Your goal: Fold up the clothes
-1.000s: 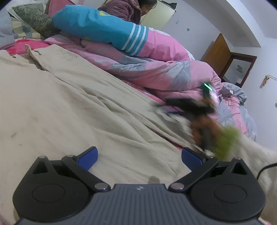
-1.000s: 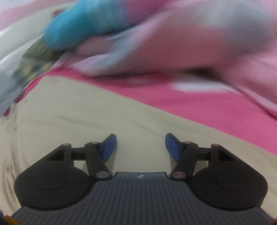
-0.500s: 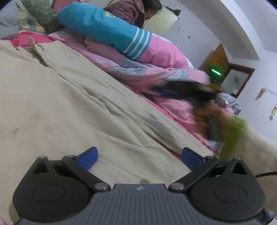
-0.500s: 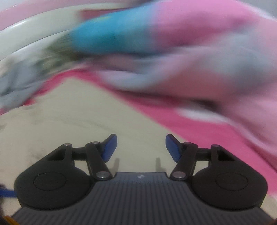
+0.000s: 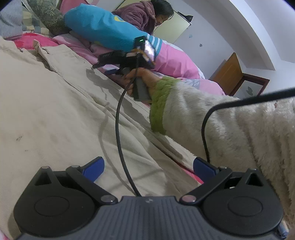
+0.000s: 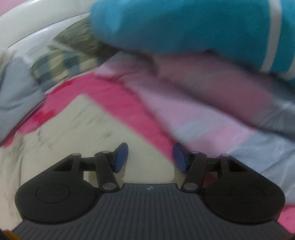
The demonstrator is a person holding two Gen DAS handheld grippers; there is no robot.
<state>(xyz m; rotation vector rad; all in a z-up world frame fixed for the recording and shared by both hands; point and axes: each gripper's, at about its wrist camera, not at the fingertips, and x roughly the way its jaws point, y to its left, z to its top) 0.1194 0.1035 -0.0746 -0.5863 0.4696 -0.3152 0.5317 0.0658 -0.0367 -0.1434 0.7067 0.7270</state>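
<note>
Jaws on both grippers are standing apart with nothing between the pads. We're holding the left gripper (image 5: 148, 169) wide open low over the beige trousers (image 5: 55, 114), which are lying spread flat across the left and centre of the left wrist frame, waistband end at upper left. Right gripper (image 6: 150, 157) is sitting about half open, and its jaws have just been closing; only cloth is lying under them, no pinch. In the left wrist view, we're seeing the right hand (image 5: 142, 81) at upper centre, gripping its handle over the far edge of the trousers, fuzzy white sleeve (image 5: 221, 125) with a green cuff running in from the right. A black cable (image 5: 118, 120) is looping from that gripper down to bottom centre. Right wrist frame is motion-blurred: trousers at lower left, pink sheet (image 6: 118, 103) running diagonally through centre, blue pillow (image 6: 184, 24) across the top. A person in a maroon jacket (image 5: 140, 14) is sitting at top centre of the left wrist frame.
</note>
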